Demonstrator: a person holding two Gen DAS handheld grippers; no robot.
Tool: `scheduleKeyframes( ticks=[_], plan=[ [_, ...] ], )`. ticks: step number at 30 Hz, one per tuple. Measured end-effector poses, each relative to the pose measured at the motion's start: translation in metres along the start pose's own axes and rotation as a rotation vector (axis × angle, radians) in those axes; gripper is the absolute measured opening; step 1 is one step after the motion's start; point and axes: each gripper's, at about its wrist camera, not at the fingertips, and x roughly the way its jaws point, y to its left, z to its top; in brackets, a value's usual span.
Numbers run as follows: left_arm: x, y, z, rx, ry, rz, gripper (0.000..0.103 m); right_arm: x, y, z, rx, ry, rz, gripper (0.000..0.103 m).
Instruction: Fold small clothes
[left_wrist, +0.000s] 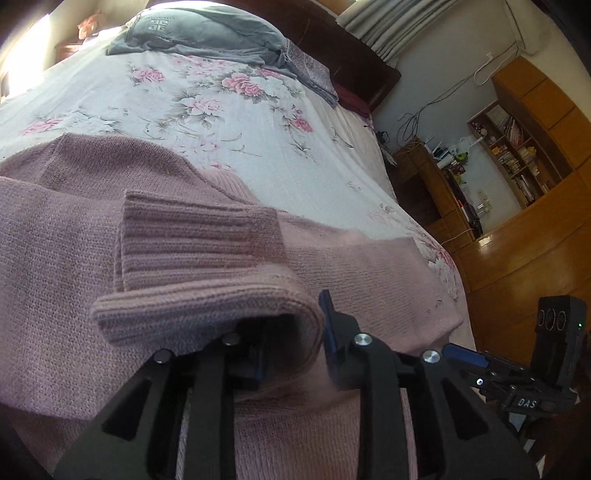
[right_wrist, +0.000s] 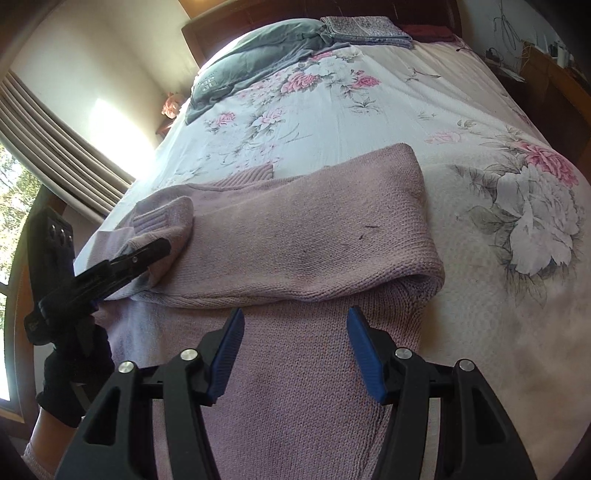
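Between my left gripper's (left_wrist: 295, 332) fingers, low in the left wrist frame, a ribbed cuff (left_wrist: 207, 306) of the pink sweater (right_wrist: 295, 251) is pinched tight. My right gripper (right_wrist: 295, 350) hangs spread apart and empty at the bottom centre of its own frame. Beyond both, the sweater lies across the floral bedspread (right_wrist: 461, 110), a grey pillow (left_wrist: 207, 33) at the top.

We see a mauve sweater (right_wrist: 295, 236) of coarse, matt knitted wool, its cuff (left_wrist: 199, 236) ribbed. The bedsheet (right_wrist: 369, 110) at upper centre is thin printed cloth, matt. Each hand-held gripper is matt black plastic with shiny metal pins and ridged blue pads (right_wrist: 364, 354). The cabinet (left_wrist: 535, 229) at right is glossy wood.
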Motion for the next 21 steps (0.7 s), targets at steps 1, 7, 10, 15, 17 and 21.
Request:
scheduleKeyframes(
  ticks=[1,7,10,15,17,21],
  plan=[
    [-0.011,0.001,-0.004,0.023,0.001,0.006,0.036,-0.001,0.004,0.004,-0.003,-0.004,0.017,0.058],
    [-0.095,0.041,-0.02,-0.002,-0.111,0.09,0.039,0.02,0.046,0.037,-0.011,0.051,0.151,0.058],
    [-0.137,0.062,-0.024,-0.045,-0.2,0.157,0.04,0.052,0.069,0.053,0.029,0.127,0.233,0.058],
    [-0.178,0.089,-0.034,-0.118,-0.252,0.19,0.042,0.111,0.091,0.064,0.146,0.261,0.326,0.054],
    [-0.187,0.093,-0.036,-0.129,-0.263,0.202,0.042,0.124,0.098,0.062,0.158,0.286,0.336,0.034],
    [-0.195,0.101,-0.034,-0.154,-0.279,0.214,0.043,0.106,0.102,0.06,0.102,0.249,0.343,0.012]
  ],
)
